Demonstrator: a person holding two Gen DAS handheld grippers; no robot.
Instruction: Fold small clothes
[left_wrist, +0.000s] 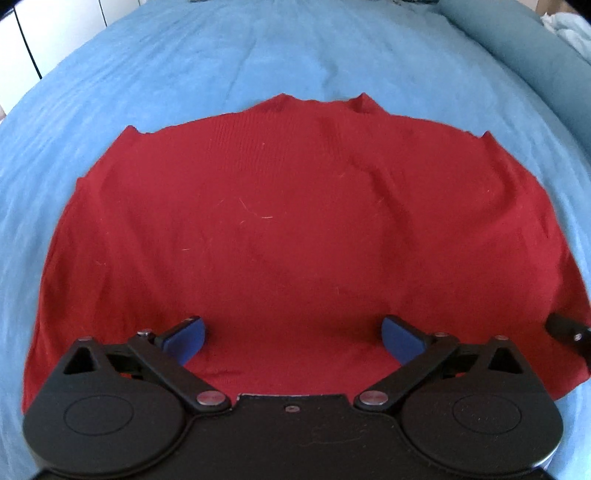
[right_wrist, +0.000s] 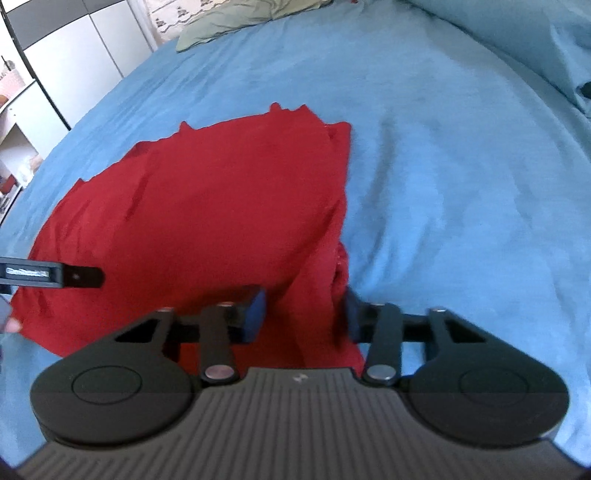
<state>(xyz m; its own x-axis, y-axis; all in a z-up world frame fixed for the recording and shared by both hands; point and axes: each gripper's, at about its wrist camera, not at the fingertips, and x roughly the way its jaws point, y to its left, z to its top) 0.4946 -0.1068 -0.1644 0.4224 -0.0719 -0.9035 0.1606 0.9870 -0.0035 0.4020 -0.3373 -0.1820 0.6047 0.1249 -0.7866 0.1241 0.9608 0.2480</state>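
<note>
A red knit garment (left_wrist: 280, 221) lies spread flat on the blue bed sheet (left_wrist: 258, 55), collar end far from me. My left gripper (left_wrist: 293, 339) is open and empty, low over the garment's near hem, its blue pads (left_wrist: 186, 338) wide apart. In the right wrist view the garment (right_wrist: 207, 206) fills the left-centre, and its right edge is bunched into a ridge. My right gripper (right_wrist: 301, 314) is open, and that bunched right edge runs between its pads (right_wrist: 255, 314). The left gripper's fingertip (right_wrist: 79, 277) shows at the left; the right gripper's fingertip (left_wrist: 567, 330) shows at the left wrist view's right edge.
The blue sheet (right_wrist: 461, 184) covers the bed all around the garment. A blue pillow (right_wrist: 517, 33) lies at the far right and an olive cloth (right_wrist: 236, 18) at the far edge. White cabinets (right_wrist: 74, 62) stand to the left beyond the bed.
</note>
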